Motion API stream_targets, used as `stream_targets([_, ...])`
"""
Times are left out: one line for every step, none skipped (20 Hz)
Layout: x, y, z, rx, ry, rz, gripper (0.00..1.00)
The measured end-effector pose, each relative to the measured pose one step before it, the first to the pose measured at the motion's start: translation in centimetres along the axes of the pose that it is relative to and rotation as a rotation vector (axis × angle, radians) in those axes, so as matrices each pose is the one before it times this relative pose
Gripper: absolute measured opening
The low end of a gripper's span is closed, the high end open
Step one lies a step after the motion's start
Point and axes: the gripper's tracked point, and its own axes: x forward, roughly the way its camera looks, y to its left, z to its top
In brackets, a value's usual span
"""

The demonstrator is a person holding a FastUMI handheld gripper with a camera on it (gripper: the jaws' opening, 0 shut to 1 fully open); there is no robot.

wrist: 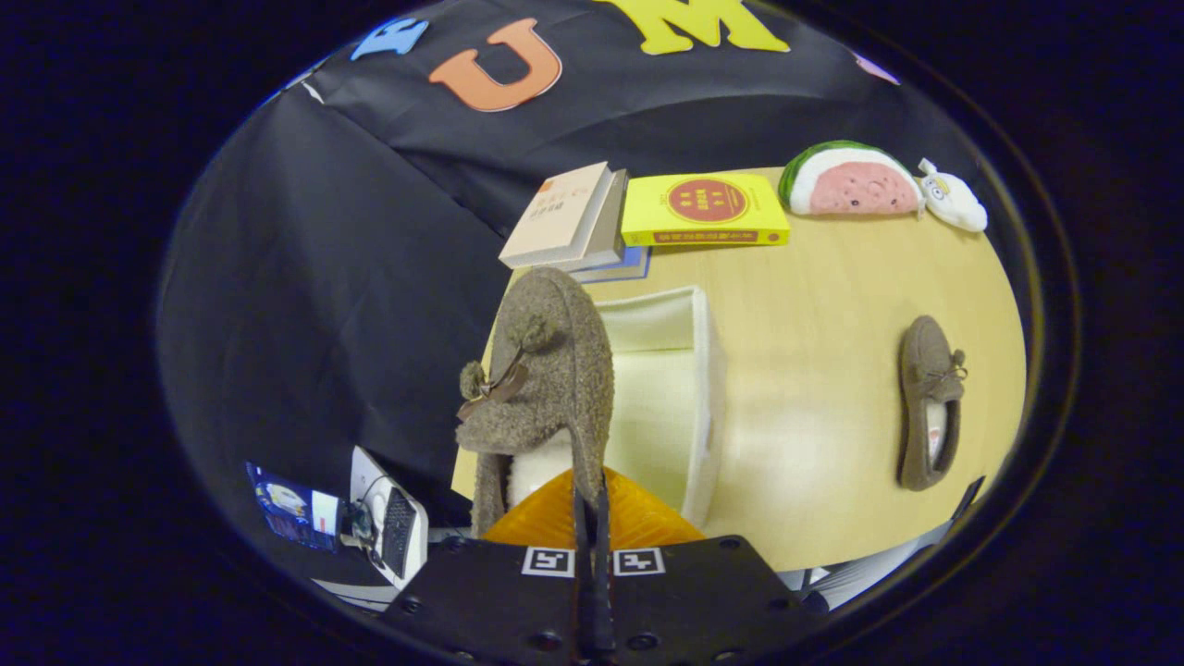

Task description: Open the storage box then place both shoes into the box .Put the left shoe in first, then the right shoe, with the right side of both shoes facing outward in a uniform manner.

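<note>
My gripper [590,504] is pinched on the collar of the first shoe [541,370], hanging over the open box [708,388] near the table's [814,277] left edge; next I lower it in, while the second shoe [930,402] waits by the right edge.

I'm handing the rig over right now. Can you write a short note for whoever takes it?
Hand-held gripper: shut on the collar edge of the fuzzy brown slipper with pompoms, held up over the open cream fabric storage box.
Second fuzzy brown slipper: lying on the light wooden table, beyond the box.
Done: box open.
Left: set the held slipper inside, then the other.
</note>
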Motion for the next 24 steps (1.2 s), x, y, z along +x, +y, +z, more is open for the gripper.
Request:
stream_targets([1.331, 0.332, -0.211, 0.01667, 0.00609, -0.02345, 0.01])
stream_targets([1.275, 0.425, -0.158, 0.0182, 0.00113, -0.02195, 0.01])
stream_targets([1.107, 0.111, -0.112, 0.01408, -0.0024, -0.02995, 0.01])
stream_targets([1.07, 0.013, -0.108, 0.01416, -0.00783, -0.03027, 0.01])
stream_targets([1.015, -0.261, -0.208, 0.0152, -0.00548, -0.03949, 0.01])
stream_targets([1.087, -0.227, -0.265, 0.01821, -0.0038, -0.03452, 0.01])
stream_targets([1.119, 0.061, -0.329, 0.02104, 0.00605, -0.02336, 0.01])
stream_targets([1.101, 0.409, -0.352, 0.00697, 0.01208, -0.00689, 0.01])
stream_targets([1.042, 0.463, -0.188, 0.00148, 0.01537, -0.00033, 0.01])
stream_targets([1.191, 0.447, -0.33, 0.01692, 0.01957, -0.00123, 0.01])
stream_targets([1.057, 0.135, -0.082, 0.02292, 0.0114, -0.01733, 0.01])
stream_targets([0.789, -0.511, -0.049, 0.00536, 0.01727, -0.0505, 0.01])
stream_targets([0.676, 0.185, 0.238, -0.00305, -0.00213, -0.01483, 0.01])
stream_targets([0.871, -0.041, 0.329, -0.0069, -0.00167, -0.03311, 0.01])
stream_targets([0.696, -0.219, -0.106, -0.00604, 0.01333, -0.03009, 0.01])
stream_targets([0.457, -0.22, -0.316, -0.00322, 0.01816, -0.02529, 0.01])
stream_targets([0.239, -0.247, 0.068, -0.00129, 0.0037, -0.01669, 0.01])
stream_targets([0.114, -0.127, 0.207, 0.00613, 0.00003, -0.00991, 0.01])
stream_targets([-0.019, -0.063, -0.006, -0.00605, 0.0064, -0.00072, 0.01])
stream_targets([-0.025, 0.026, -0.091, -0.00326, 0.00373, 0.00642, 0.01])
stream_targets([-0.192, 0.187, 0.042, 0.00396, -0.00092, 0.02092, 0.01])
stream_targets([0.176, 0.056, -0.25, 0.00183, 0.00657, 0.01122, 0.07])
stream_targets([-0.154, 0.053, -0.434, -0.00332, 0.01154, 0.0117, 0.07])
stream_targets([-0.381, 0.434, -0.324, -0.00671, 0.0062, 0.03654, 0.07])
